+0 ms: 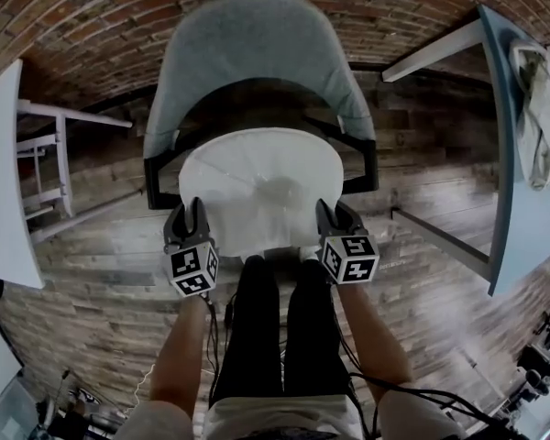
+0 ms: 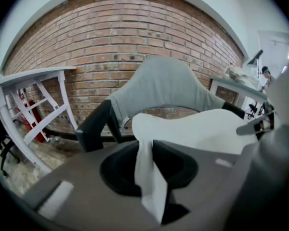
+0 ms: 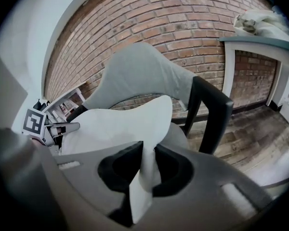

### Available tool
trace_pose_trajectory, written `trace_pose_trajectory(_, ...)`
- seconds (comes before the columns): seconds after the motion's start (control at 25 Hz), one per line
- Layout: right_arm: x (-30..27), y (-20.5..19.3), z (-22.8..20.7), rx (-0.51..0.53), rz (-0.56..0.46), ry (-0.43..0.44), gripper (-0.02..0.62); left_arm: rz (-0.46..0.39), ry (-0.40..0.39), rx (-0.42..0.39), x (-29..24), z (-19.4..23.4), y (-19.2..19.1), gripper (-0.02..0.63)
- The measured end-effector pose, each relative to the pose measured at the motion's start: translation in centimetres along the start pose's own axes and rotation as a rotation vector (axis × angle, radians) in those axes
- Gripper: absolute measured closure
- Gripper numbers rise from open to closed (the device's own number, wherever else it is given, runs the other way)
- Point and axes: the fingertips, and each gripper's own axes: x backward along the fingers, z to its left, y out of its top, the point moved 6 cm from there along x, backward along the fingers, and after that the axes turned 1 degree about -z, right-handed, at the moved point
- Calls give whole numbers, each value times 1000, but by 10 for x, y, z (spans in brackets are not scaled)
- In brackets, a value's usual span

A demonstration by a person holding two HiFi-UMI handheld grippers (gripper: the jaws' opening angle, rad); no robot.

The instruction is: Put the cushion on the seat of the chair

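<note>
1. Counted: one grey chair with two black armrests, one round white cushion, two tools, two surfaces, one pale cloth bundle.
2. Clamped on a fold at the cushion's near left edge: left tool, with white fabric pinched between its jaws in the left gripper view.
3. Clamped the same way on the near right edge: right tool, with a strip of white fabric squeezed between its jaws in the right gripper view.
4. Cushion stretched between the two tools, over the chair's seat, inside both armrests, with its far rim under the curved backrest. Impossible to tell whether resting on the seat.
5. Edges: a narrow dark gap between each side of the cushion and its armrest. Near edge just in front of the person's legs.
6. Open room: white surface well apart on the left, blue-grey surface on the right carrying the cloth bundle. Bare plank floor between each surface and the chair, brick wall behind the backrest.
</note>
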Motion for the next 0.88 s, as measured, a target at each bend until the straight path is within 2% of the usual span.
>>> trace_pose_trajectory(0.52, -50, -30, -31, -41, 57, -1, 548, 54, 1, -20, -52, 3, -43, 537)
trace_pose_trajectory(0.88, -65, -42, -41, -9, 75, -40, 546, 94, 7, -60, -69, 9, -60, 534)
